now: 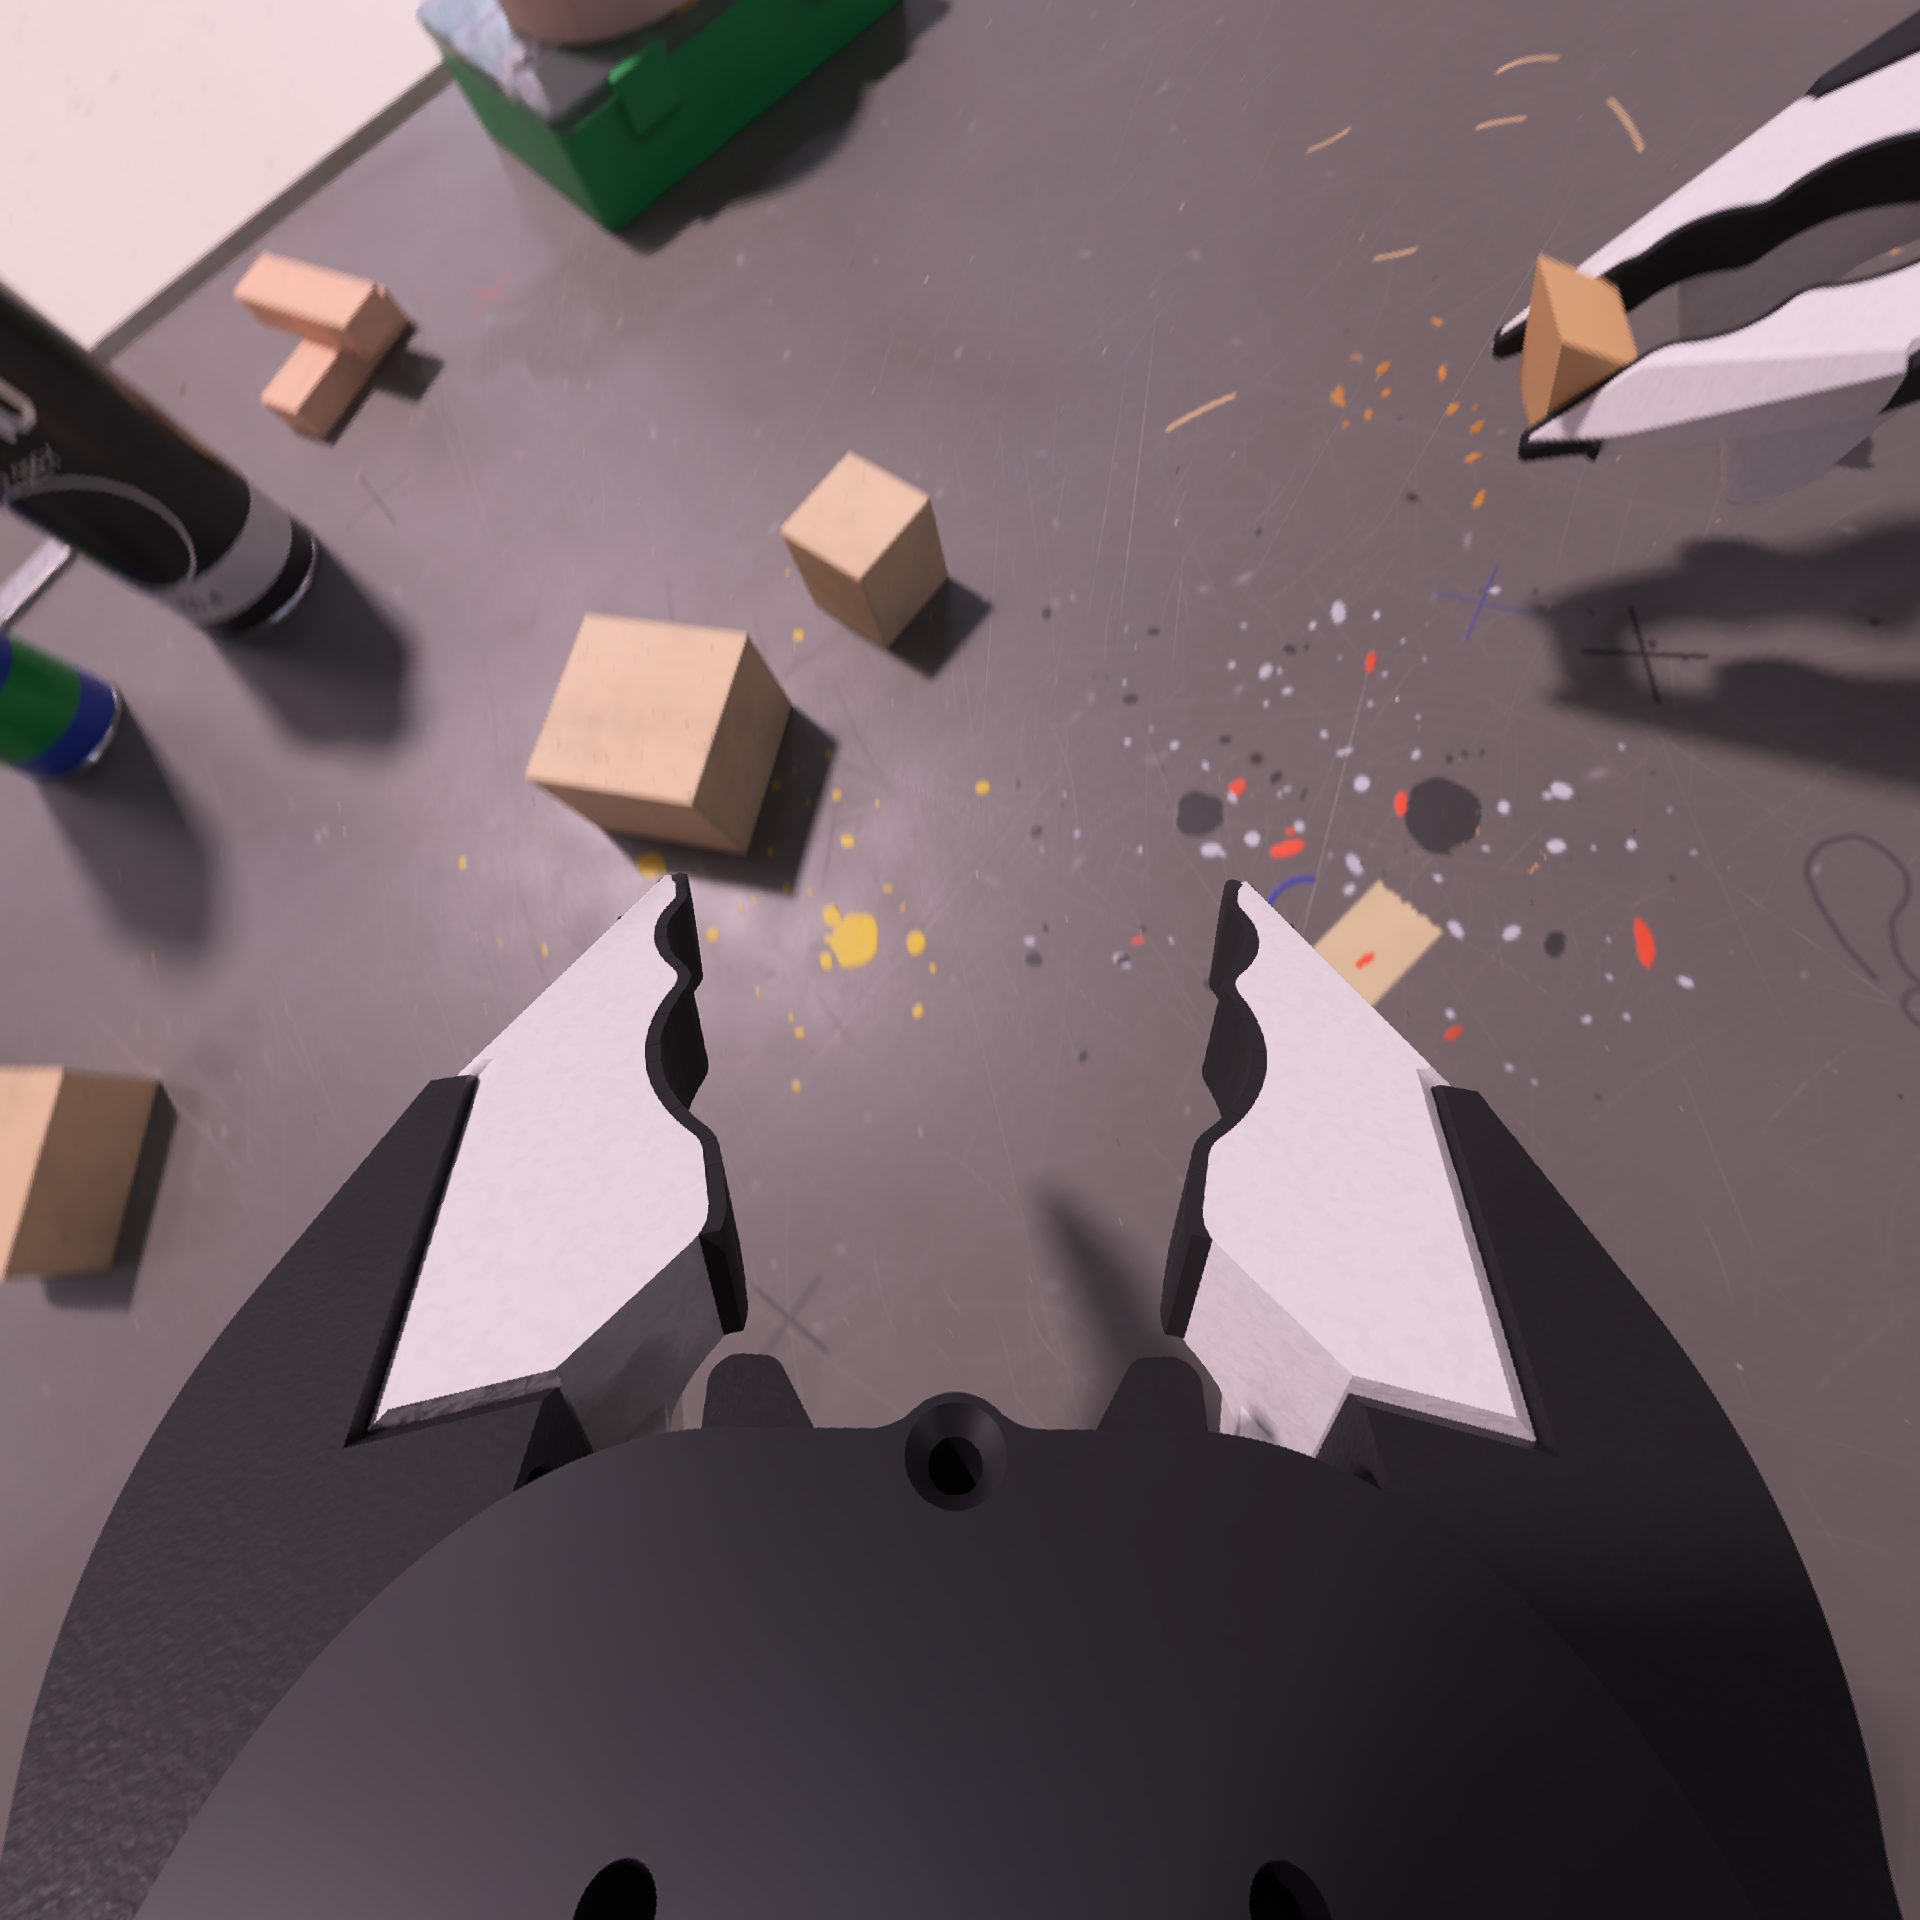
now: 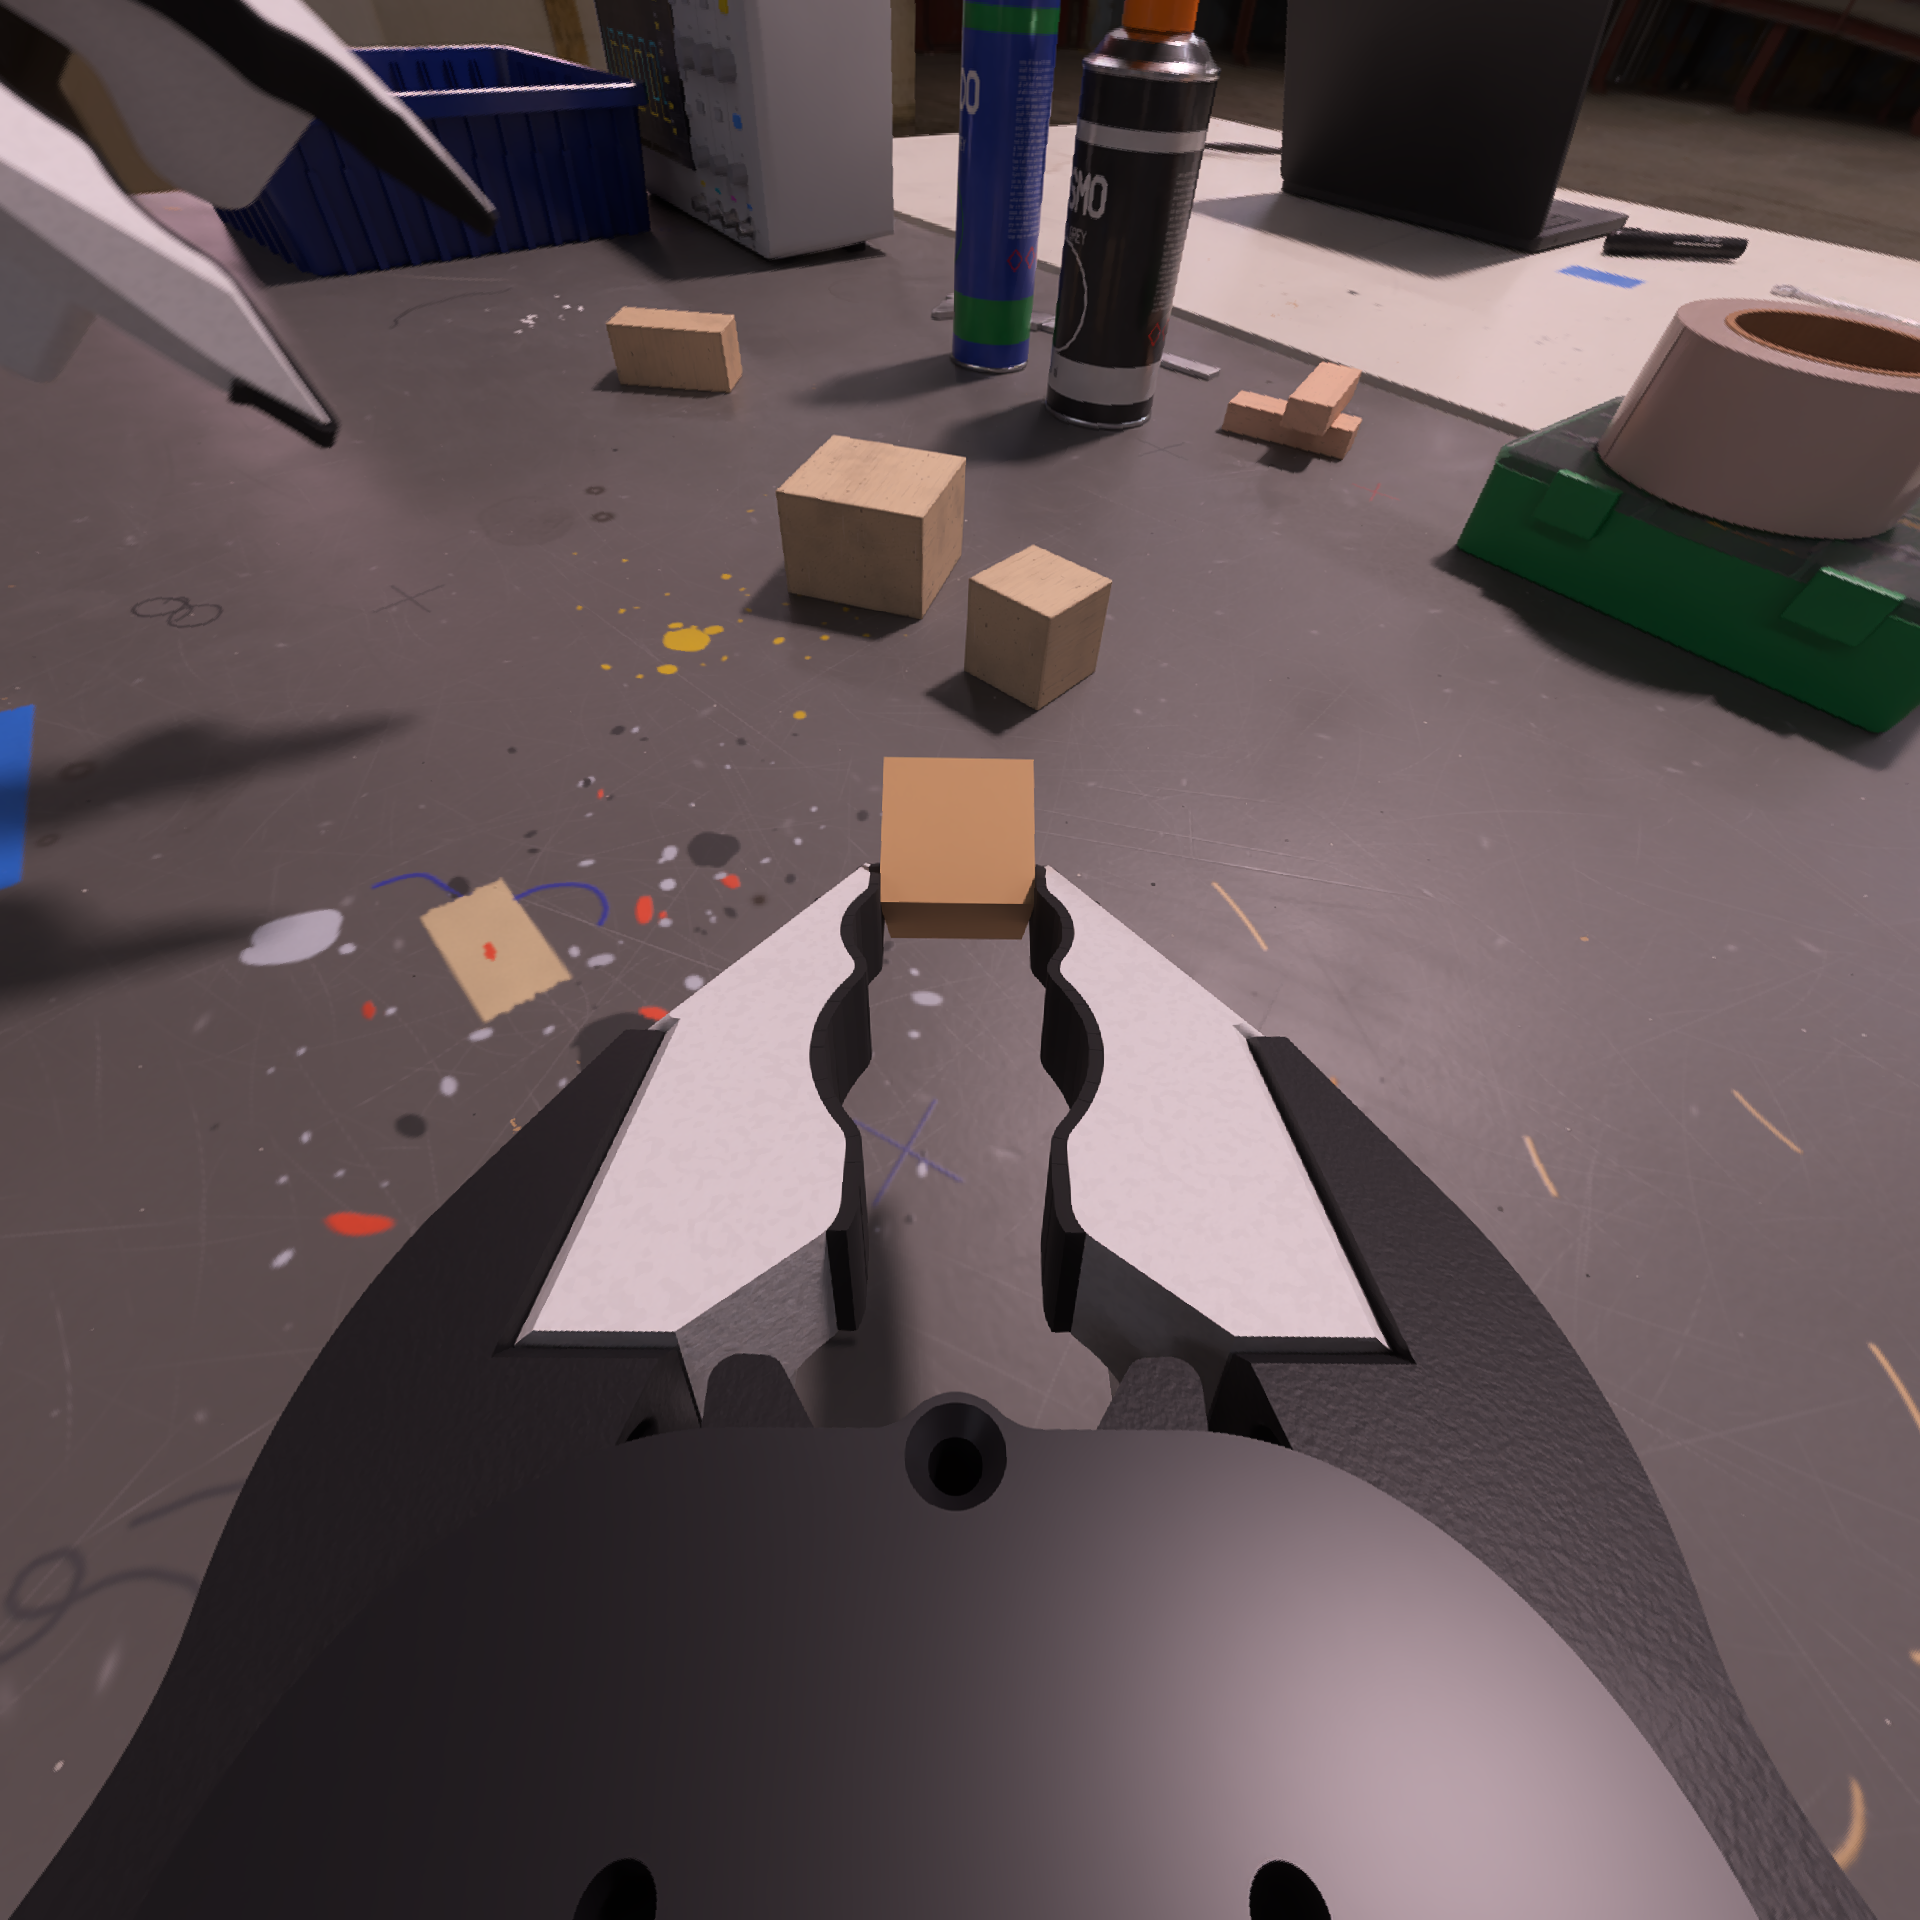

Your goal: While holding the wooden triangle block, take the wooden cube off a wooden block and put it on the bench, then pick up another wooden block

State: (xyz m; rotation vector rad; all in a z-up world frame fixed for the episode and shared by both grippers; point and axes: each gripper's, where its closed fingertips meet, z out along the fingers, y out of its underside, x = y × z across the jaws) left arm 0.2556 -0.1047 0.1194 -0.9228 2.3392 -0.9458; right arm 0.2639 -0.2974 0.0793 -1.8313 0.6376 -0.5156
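- Right gripper (image 2: pixel 957 883): jaws narrowed on the triangle block (image 2: pixel 957 831), pinched at the fingertips, clear of the bench (image 2: pixel 1455 1039).
- Left gripper (image 1: pixel 956 894): jaws wide, empty, above the bench.
- Small cube (image 1: pixel 864 545): resting on the bench just beside the large block (image 1: pixel 660 727), apart from it.
- Handling, judged: light, rigid, smooth wood; grip opposite flat faces.

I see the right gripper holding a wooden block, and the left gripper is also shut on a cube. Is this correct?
Not quite. The right gripper does hold a wooden block, but the left gripper is open and holds nothing, as the left wrist view shows.
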